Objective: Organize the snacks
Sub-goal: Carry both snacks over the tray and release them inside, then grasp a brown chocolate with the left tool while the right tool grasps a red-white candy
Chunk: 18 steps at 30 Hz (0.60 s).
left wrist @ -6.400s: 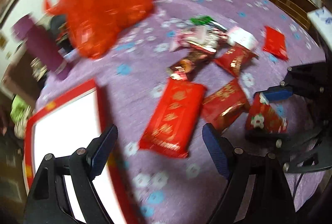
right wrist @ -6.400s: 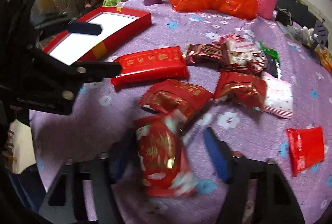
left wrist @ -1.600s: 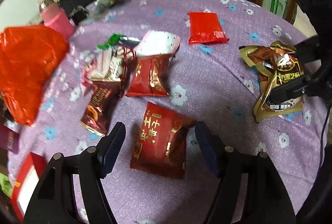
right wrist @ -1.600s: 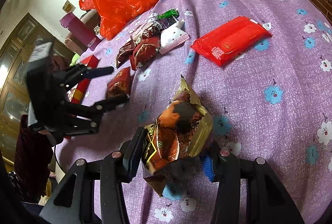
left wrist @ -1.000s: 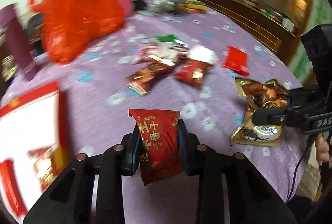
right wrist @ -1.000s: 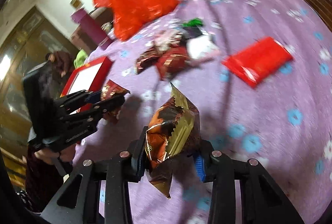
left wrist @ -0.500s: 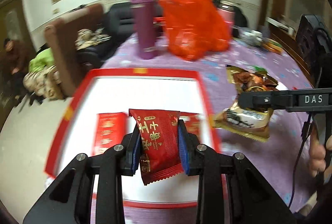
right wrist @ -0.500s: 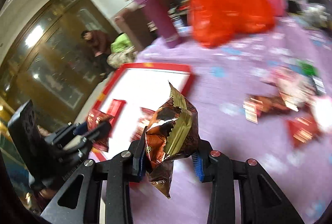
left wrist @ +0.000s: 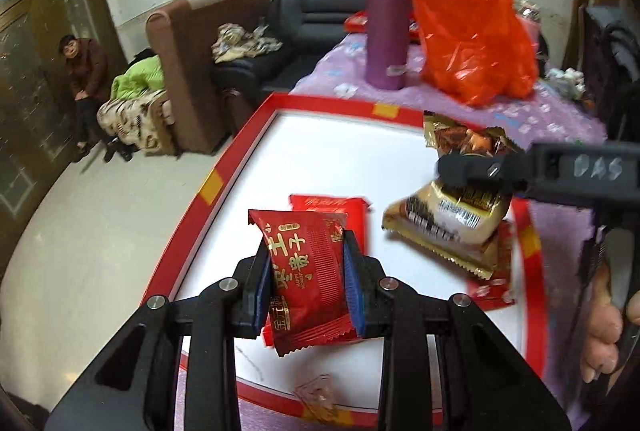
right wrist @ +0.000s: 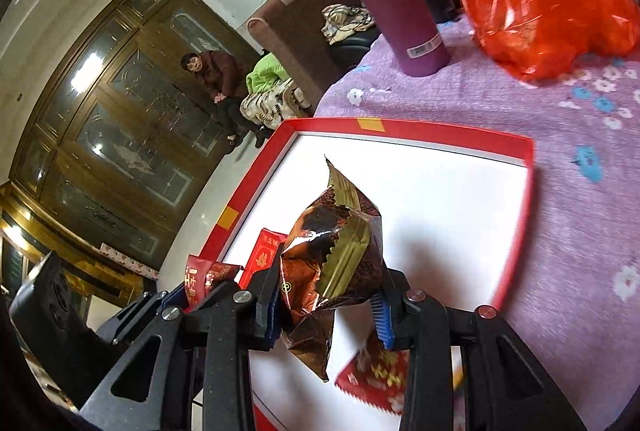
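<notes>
Left tongs [left wrist: 307,285] clamped on red snack packet [left wrist: 306,275], right tongs [right wrist: 326,305], just eased slightly, gripping brown-gold packet [right wrist: 336,259], both above red-rimmed white tray [right wrist: 444,191] on purple floral surface [right wrist: 580,191], sofa [left wrist: 280,31] behind.

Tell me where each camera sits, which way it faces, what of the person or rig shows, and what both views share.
Left wrist: sits on the left gripper, looking down its fingers over the red tray; it clamps a red snack packet; the right gripper and a hand show at right.
Right wrist: sits on the right gripper, angled down at the same tray; it clamps a gold-brown packet; the left gripper shows at lower left.
Shared: tray, purple flask, orange bag, both packets.
</notes>
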Each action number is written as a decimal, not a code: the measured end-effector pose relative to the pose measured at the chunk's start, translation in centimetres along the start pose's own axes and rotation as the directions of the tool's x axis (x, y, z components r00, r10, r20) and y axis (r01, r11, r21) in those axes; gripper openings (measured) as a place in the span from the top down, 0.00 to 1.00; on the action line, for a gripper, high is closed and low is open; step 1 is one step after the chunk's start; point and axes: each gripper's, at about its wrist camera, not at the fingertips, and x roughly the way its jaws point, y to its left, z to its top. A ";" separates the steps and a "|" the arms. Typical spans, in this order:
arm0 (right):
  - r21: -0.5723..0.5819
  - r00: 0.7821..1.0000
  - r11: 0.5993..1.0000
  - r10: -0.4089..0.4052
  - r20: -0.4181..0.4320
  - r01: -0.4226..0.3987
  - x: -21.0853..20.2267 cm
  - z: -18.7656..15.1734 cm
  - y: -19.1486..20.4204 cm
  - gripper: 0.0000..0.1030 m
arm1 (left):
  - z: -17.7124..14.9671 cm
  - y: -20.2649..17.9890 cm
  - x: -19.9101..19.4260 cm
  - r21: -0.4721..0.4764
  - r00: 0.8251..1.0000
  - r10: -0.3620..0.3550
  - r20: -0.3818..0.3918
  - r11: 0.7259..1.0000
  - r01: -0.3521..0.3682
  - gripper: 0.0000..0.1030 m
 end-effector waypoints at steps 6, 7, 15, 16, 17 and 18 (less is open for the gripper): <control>0.006 0.997 1.000 0.007 0.083 -0.008 -2.6 0.5 -0.4 0.45 | 0.0 0.5 -0.6 -0.020 0.991 0.131 0.014 0.991 -0.130 0.46; 0.017 0.994 1.000 0.003 0.111 -0.005 -3.7 0.7 -0.8 0.45 | 0.1 0.4 -0.8 -0.021 0.991 0.132 0.023 0.991 -0.132 0.46; 0.080 0.968 0.992 -0.111 0.227 0.096 -12.9 -0.4 -5.9 0.40 | 0.2 -4.1 -4.0 0.052 0.996 0.007 0.087 0.999 -0.012 0.39; 0.114 0.960 0.987 -0.135 0.247 0.109 -14.8 -1.0 -7.5 0.40 | 0.3 -5.2 -4.4 0.073 0.996 -0.022 0.090 0.997 0.015 0.37; 0.143 0.954 0.982 -0.156 0.258 0.122 -16.2 -1.3 -8.6 0.39 | 0.2 -6.5 -4.8 0.099 0.994 -0.052 0.092 0.994 0.042 0.34; 0.176 0.947 0.975 -0.182 0.266 0.138 -17.8 -1.8 -9.9 0.39 | 0.1 -7.5 -5.1 0.122 0.993 -0.076 0.095 0.990 0.065 0.33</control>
